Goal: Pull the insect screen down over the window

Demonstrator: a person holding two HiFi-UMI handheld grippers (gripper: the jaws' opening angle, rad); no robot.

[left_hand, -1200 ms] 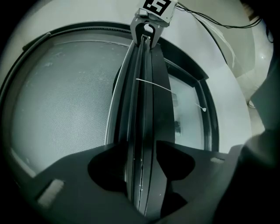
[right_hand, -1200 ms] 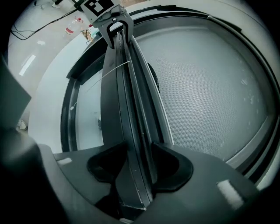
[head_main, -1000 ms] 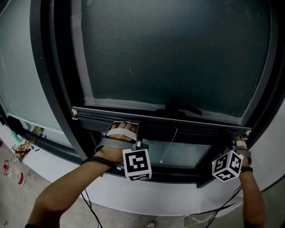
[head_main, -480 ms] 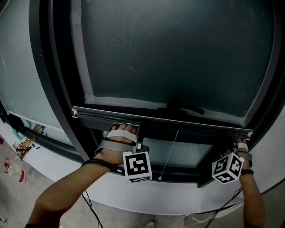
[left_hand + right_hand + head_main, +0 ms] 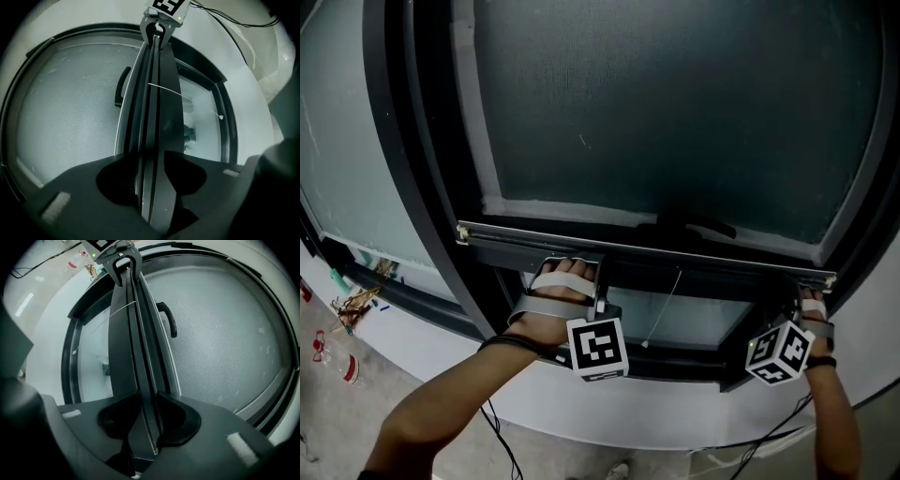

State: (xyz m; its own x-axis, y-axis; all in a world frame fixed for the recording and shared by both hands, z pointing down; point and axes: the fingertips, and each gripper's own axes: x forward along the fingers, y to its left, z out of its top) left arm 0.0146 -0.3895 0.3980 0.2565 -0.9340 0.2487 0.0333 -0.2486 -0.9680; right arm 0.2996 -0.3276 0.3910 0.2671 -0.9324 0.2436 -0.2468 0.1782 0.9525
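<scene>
- Toward the left end of the bottom bar (image 5: 722, 265), the left gripper (image 5: 150, 159) has the bar between its jaws. They have just been closing, and the pads press on both faces of it.
- Near the right end of the same bar, the right gripper (image 5: 147, 399) has also just been closing. Its pads sit against the bar on both sides.
- Each gripper is carried by a hand: the left hand (image 5: 548, 305) sits under the bar with a marker cube (image 5: 598, 349) below it. The right hand (image 5: 811, 314) is close to the frame's right edge.
- The bar runs across the window frame (image 5: 412, 187), low in the opening.
- Above the bar, the insect screen (image 5: 675, 112) is stretched up to the top edge of the head view.
- Below the bar, a narrow strip of the opening is uncovered down to the frame's bottom edge.
- A dark handle (image 5: 694, 225) sits on the bar about midway along it.
- A thin pale cord (image 5: 664, 307) hangs from the bar into the uncovered strip.
- Outside the frame's lower left corner, small litter lies on the floor (image 5: 337, 375).
</scene>
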